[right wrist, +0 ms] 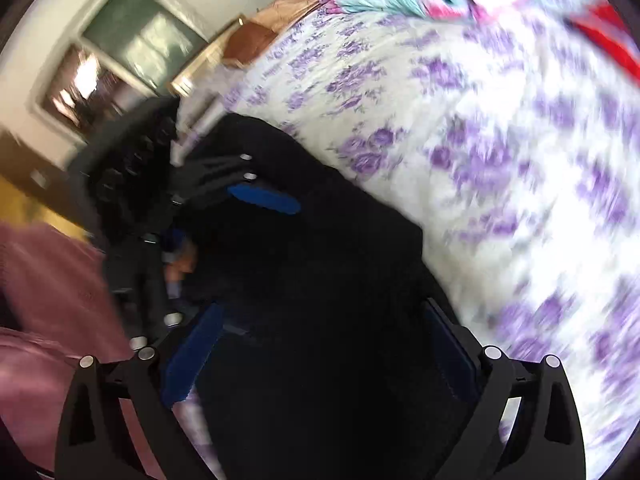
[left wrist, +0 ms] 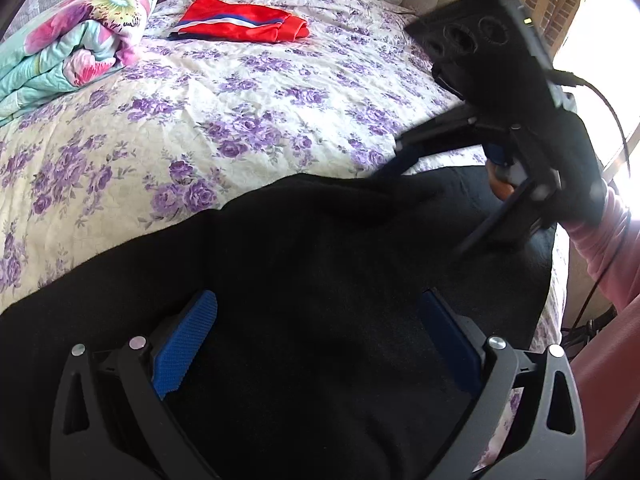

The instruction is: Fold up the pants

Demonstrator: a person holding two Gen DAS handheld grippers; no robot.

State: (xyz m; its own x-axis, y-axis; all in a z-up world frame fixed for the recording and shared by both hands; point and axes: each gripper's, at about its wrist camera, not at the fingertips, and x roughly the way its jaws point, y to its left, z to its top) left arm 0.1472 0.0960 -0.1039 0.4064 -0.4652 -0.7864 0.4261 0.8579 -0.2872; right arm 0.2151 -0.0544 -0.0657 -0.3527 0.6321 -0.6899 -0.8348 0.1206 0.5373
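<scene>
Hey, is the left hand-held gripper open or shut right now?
Open: the left hand-held gripper has its blue pads spread wide apart over the black pants, clamping nothing.

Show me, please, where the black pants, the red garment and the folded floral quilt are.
black pants (left wrist: 304,264): left wrist view, middle of fabric.
red garment (left wrist: 244,20): left wrist view, its centre.
floral quilt (left wrist: 76,40): left wrist view, top fold.

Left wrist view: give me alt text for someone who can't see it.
Open left tongs straddle black pants on a purple-flowered bedsheet. The right tongs reach the pants' far edge; a red garment and floral quilt lie behind.
</scene>
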